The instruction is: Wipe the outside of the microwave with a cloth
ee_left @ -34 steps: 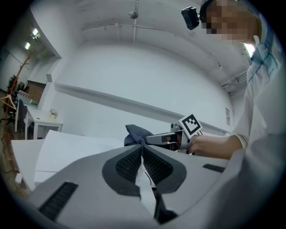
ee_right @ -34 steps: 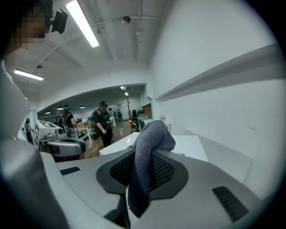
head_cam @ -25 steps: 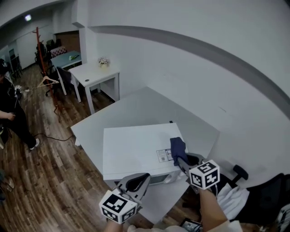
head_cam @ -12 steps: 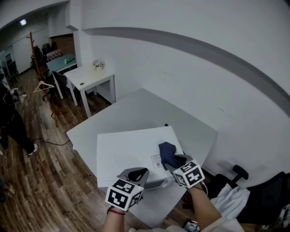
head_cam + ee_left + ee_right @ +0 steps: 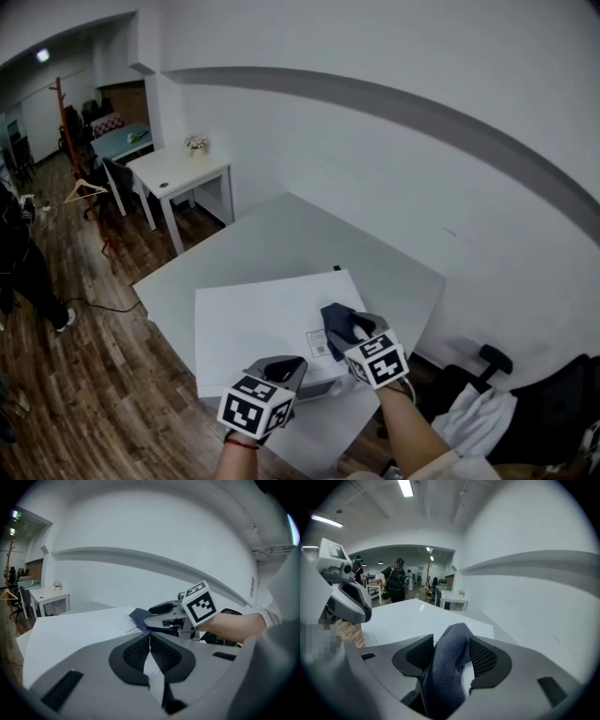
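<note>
Cloth is lying bunched on the microwave top near its right edge, between the right gripper's jaws, which have just been spreading and aren't pinching it. It is looking soft, light and floppy, so gripping a thick fold should hold best. Left gripper is hovering at the front edge with its jaws pressed together, empty. Top is looking unobstructed. The wall is crowding the surface behind.

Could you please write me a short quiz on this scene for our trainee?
1. What stands between the jaws of the right gripper?
2. True or false: the left gripper is shut and empty.
3. The microwave stands on: A) the floor; B) a white table; C) a chair.
Key: 1. The dark blue cloth; those jaws have just been opening and stand apart. 2. True. 3. B.
</note>
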### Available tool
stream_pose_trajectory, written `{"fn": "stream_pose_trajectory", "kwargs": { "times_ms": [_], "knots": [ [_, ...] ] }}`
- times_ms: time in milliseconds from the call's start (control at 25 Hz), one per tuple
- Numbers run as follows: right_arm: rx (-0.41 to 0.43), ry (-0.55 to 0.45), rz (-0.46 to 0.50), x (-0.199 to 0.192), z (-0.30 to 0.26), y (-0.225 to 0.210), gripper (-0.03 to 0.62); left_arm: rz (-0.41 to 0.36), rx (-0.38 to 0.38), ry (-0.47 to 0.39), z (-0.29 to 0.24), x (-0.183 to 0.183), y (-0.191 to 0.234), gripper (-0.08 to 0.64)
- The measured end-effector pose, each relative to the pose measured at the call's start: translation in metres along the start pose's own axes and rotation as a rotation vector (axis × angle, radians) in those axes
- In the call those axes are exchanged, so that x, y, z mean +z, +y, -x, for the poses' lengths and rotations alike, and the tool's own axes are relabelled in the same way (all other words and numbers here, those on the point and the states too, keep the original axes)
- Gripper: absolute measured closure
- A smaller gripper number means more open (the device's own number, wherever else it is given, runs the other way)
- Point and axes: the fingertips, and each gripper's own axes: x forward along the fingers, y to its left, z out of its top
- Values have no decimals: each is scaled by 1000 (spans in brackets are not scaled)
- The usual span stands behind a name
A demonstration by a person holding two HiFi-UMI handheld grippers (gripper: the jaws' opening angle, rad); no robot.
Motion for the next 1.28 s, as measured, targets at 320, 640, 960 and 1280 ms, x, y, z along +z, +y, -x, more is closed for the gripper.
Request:
{"fn": "stream_pose_trajectory", "kwargs": {
  "times_ms": [320, 640, 960, 1280],
  "knots": [
    [-31, 82, 28, -21, -9, -4, 466, 19, 2, 2, 9, -7, -3, 557],
    [-165, 97, -63, -33, 36, -56, 477, 44, 5, 0, 19, -17, 0, 557],
    [-242, 155, -53, -54, 24, -55, 483, 50, -5, -1, 24, -17, -1, 557],
    [-245, 166, -53, -41, 11, -24, 486, 64, 8, 2, 38, -24, 7, 557]
  ]
}}
